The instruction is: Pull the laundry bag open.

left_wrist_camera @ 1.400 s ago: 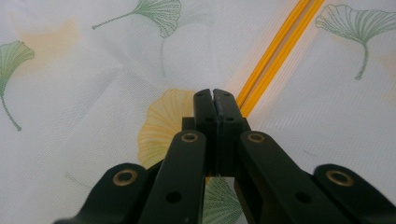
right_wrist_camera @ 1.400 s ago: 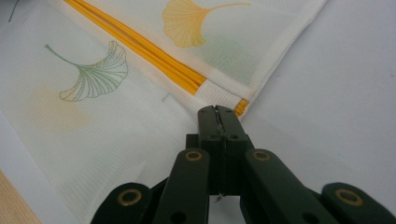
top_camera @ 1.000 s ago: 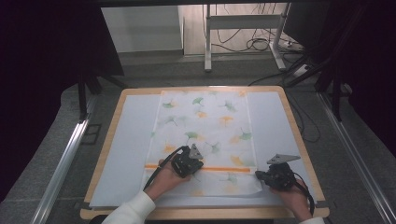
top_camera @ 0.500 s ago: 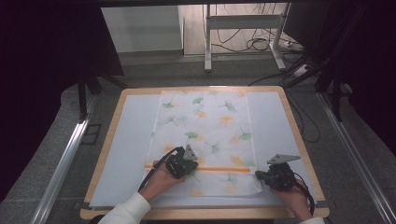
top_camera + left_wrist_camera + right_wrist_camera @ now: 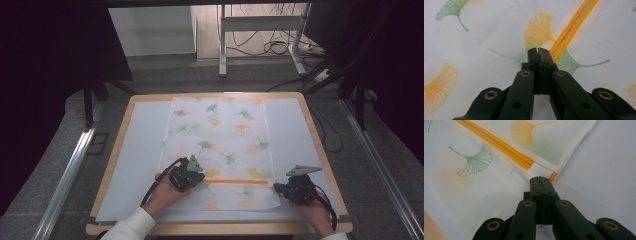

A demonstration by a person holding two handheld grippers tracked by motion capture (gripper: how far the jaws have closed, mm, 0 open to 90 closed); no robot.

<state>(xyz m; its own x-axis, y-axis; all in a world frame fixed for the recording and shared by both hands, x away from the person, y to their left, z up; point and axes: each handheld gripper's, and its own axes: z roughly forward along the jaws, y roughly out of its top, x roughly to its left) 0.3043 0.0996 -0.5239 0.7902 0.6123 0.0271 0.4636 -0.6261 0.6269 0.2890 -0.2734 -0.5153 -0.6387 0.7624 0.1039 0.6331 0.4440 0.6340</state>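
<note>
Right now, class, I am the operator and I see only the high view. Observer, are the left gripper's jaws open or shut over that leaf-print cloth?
Observer: Shut. In the left gripper view the left gripper has its jaws together, tip on the cloth beside the orange strip.
Operator: And the right gripper?
Observer: The right gripper is shut too, with its tip just short of the strip's white end piece, at the cloth's edge.
Operator: Is the strip one solid line?
Observer: No. Close up it is several thin orange ridges running side by side.
</note>
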